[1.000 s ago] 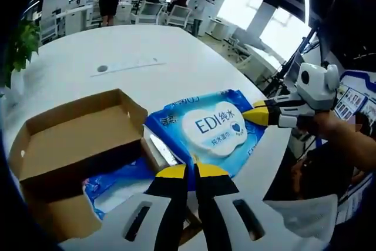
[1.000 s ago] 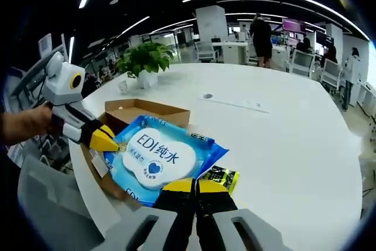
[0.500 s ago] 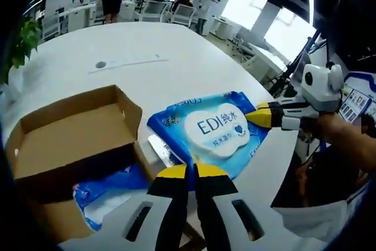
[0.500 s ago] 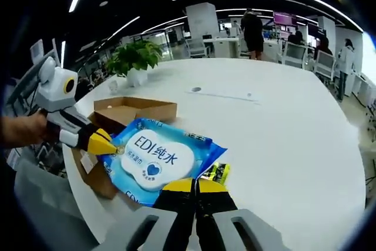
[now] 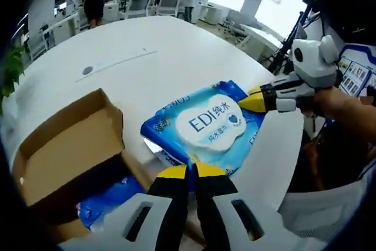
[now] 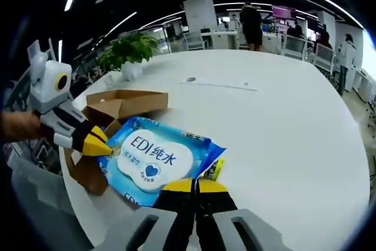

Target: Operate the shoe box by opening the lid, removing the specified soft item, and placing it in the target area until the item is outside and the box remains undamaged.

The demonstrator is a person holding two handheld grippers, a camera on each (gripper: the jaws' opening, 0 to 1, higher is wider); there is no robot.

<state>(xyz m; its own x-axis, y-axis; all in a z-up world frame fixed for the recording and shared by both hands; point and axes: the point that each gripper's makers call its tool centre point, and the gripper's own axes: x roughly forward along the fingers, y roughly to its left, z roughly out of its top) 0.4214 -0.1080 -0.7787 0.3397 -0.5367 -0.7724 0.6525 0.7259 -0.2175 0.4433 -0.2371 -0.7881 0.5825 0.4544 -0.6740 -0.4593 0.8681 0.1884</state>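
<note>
Left gripper view: wipes pack (image 5: 205, 126) stretched between hand-held grippers.

I can't see the near edge of the blue wipes pack (image 5: 207, 126); my left gripper's jaws cover it. A second blue pack (image 5: 108, 199) lies half hidden under the cardboard box (image 5: 61, 154). A small yellow-green packet (image 6: 210, 169) peeks out, its label unreadable.

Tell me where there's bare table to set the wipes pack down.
Bare white table stretches beyond the wipes pack, toward the far strip. Crowded at the near edge: cardboard box, left tongs, right tongs and a small green packet.
</note>
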